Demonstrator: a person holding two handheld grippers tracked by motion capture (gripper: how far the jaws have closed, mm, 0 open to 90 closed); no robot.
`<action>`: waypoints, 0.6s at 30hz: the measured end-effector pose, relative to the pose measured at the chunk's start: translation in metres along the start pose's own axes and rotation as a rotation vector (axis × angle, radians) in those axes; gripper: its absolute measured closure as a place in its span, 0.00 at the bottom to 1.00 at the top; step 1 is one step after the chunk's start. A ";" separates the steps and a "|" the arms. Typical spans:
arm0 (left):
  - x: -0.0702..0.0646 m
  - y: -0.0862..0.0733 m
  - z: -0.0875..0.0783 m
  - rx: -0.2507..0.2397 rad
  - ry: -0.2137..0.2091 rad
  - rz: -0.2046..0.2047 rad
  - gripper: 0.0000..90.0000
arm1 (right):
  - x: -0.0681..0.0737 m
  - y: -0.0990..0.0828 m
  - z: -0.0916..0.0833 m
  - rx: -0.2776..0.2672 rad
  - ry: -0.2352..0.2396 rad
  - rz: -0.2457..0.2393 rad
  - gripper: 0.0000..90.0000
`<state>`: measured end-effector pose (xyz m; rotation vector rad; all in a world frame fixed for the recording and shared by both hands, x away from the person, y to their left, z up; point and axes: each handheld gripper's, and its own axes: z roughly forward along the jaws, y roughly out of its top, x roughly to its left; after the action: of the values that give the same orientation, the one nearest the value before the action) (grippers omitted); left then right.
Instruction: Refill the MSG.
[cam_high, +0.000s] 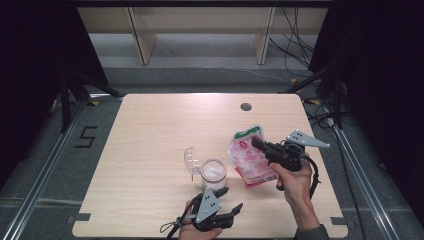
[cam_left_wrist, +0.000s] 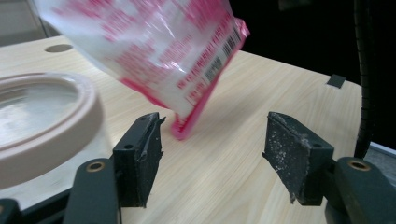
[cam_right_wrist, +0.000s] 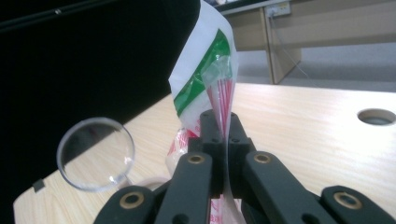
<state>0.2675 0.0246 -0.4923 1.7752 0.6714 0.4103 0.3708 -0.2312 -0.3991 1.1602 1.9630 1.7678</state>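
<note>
Right of frame centre, right gripper (cam_high: 262, 146) clamps pink pouch (cam_high: 248, 157) near its top, tilted beside jar (cam_high: 213, 173); left gripper (cam_high: 231, 200) open, empty; pouring step, next needs lower corner over jar mouth

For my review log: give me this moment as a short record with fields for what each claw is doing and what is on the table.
right claw: shut on the pink pouch, near its top
pouch: tilted, lower corner at the table
left claw: open, nothing between its pads
jar: upright, white contents, left of the pouch
clear lid: by the jar
</note>
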 end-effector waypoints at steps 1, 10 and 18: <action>0.003 0.000 -0.003 0.005 -0.003 0.025 0.40 | -0.002 -0.002 -0.002 -0.004 -0.002 0.004 1.00; 0.017 -0.001 -0.023 -0.012 0.040 0.018 0.40 | -0.016 -0.015 -0.038 -0.018 -0.043 0.002 1.00; 0.023 -0.002 -0.029 -0.010 0.066 0.010 0.40 | -0.030 -0.029 -0.058 -0.030 -0.085 0.033 1.00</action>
<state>0.2681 0.0618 -0.4868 1.7627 0.7061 0.4793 0.3407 -0.2924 -0.4220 1.2432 1.8740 1.7277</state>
